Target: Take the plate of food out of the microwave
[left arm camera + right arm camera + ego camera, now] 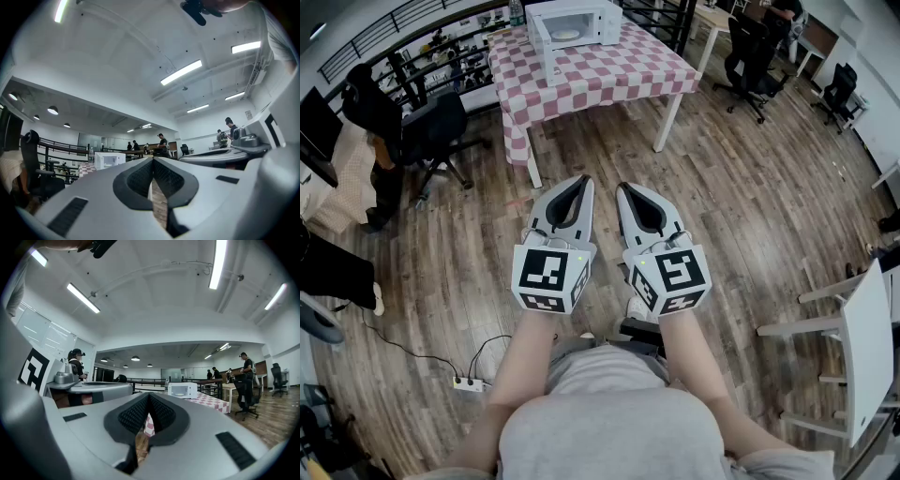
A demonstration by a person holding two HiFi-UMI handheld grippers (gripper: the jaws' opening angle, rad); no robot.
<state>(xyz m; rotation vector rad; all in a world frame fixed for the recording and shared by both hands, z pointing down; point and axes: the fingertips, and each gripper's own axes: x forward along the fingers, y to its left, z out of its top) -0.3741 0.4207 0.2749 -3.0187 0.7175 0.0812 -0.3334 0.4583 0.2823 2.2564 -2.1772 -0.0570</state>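
Microwave (577, 25) on table (609, 70), long axis left-right, front facing person, plate (565, 35) inside. Left gripper (581, 183) and right gripper (624, 189) jaws clenched, empty.

No text, brand, number or sign can be read. Only black-and-white square patterns, not letters, are borne by the marker cube (551, 277) of the left gripper (580, 182) and that of the right gripper (624, 188), mid-frame. No label can be made out on the microwave (574, 26), top centre.

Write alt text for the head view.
The left gripper and right gripper are held side by side, jaws shut and empty, above a wooden floor. Ahead, a white microwave sits on a checkered table, plate inside.
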